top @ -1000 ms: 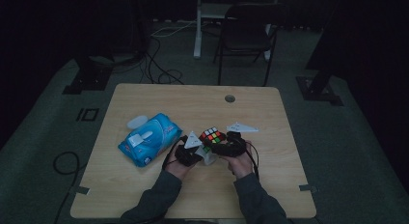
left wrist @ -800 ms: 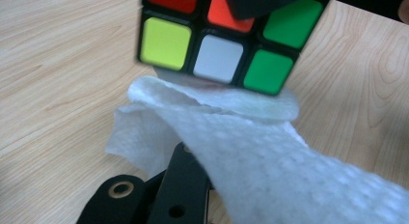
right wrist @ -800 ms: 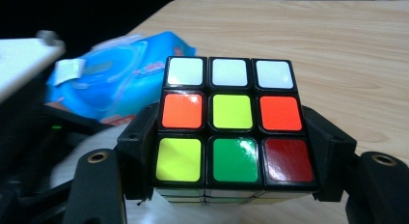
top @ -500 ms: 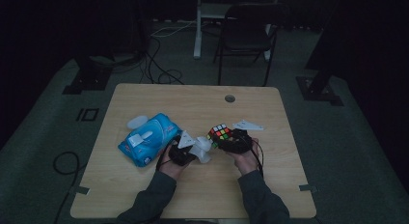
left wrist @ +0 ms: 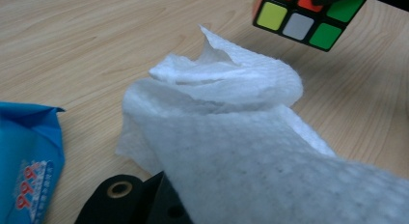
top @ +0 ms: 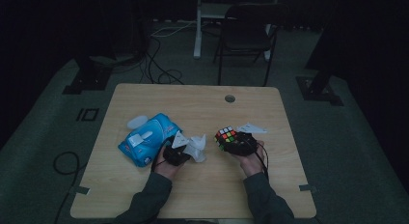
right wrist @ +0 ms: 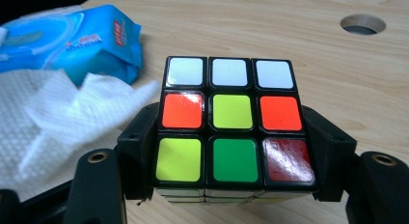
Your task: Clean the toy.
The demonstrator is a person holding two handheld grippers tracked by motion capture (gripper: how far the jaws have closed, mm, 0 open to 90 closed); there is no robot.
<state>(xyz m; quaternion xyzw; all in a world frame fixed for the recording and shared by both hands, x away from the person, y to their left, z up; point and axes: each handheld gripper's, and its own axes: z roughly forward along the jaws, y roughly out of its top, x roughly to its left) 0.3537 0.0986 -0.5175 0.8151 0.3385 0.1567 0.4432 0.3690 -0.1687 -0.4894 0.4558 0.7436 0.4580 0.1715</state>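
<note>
A colourful puzzle cube [top: 225,135] is held just above the wooden table [top: 193,103], right of centre, with my right gripper [top: 234,142] shut on it. In the right gripper view the cube [right wrist: 231,122] sits clamped between the two black jaws, white row on top. My left gripper [top: 184,151] is shut on a crumpled white wipe [top: 197,147], a short gap left of the cube. In the left gripper view the wipe [left wrist: 231,137] drapes over the jaws and hides most of them. The cube [left wrist: 308,16] hangs at the upper right there.
A blue pack of wipes [top: 147,142] lies on the table left of my left hand, its lid flap raised. A round cable hole [top: 230,98] is at the table's far side. A black chair [top: 248,35] stands beyond the table.
The cube and the wipe were close together at the table's centre. My right gripper has carried the cube to the right and my left gripper has drawn the wipe slightly left.
</note>
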